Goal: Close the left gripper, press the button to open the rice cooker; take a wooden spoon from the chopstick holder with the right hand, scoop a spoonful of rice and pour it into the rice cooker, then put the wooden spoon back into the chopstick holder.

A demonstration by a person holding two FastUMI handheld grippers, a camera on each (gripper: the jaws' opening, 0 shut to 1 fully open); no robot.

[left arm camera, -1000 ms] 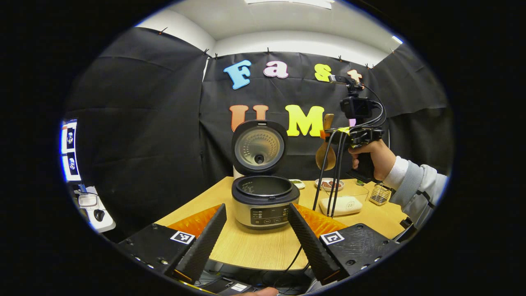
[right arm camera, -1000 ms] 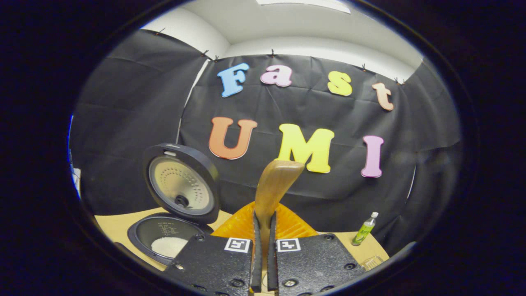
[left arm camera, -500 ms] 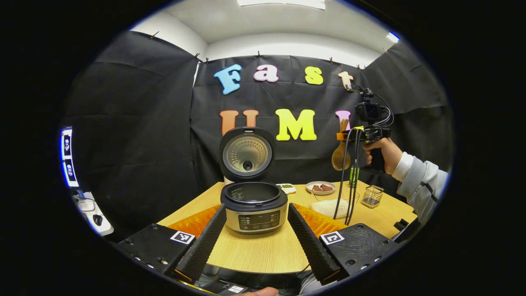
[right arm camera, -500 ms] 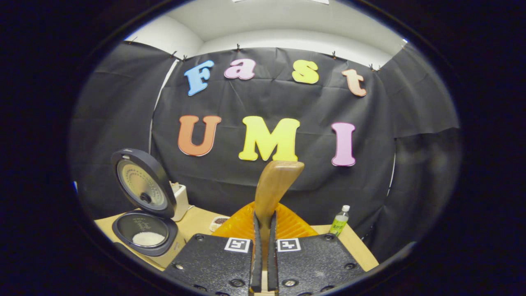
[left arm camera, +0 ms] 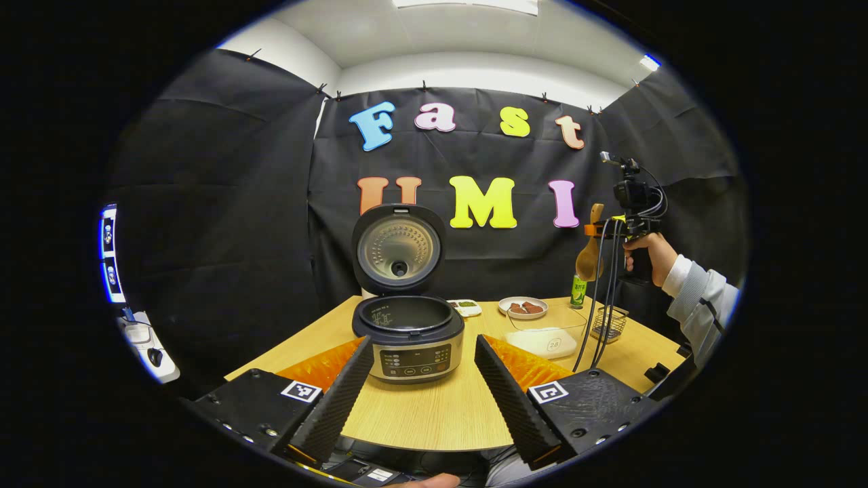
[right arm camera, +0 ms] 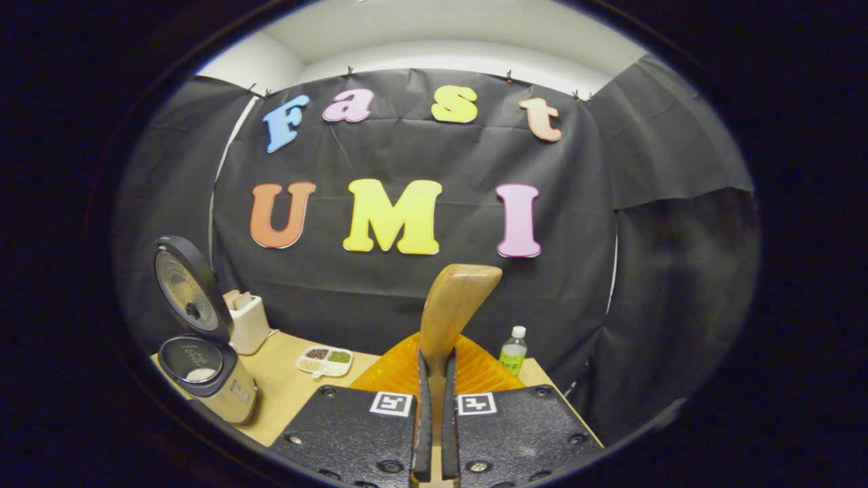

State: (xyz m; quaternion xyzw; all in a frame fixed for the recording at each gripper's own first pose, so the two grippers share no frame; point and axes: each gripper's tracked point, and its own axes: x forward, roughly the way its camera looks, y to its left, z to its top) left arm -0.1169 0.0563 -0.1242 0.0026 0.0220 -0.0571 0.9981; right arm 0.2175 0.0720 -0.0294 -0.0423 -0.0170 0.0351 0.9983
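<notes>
— Where did we stand with the rice cooker (left arm camera: 408, 332)?
— Open on the table (left arm camera: 434, 407). Our left gripper (left arm camera: 420, 390) hung slack before it.
— And the wooden spoon (right arm camera: 451, 308)?
— Clenched upright in our right gripper (right arm camera: 432, 434), above the chopstick holder (left arm camera: 609, 323). A rice container (left arm camera: 548, 337) and bottle (left arm camera: 578, 290) stood near.

Tan wooden spoon (right arm camera: 450, 308), silver-and-black rice cooker (left arm camera: 409, 333), pale wood-grain table (left arm camera: 434, 407).

Rice cooker (left arm camera: 408, 333) open; wooden spoon (right arm camera: 453, 312) upright, seemingly empty.
</notes>
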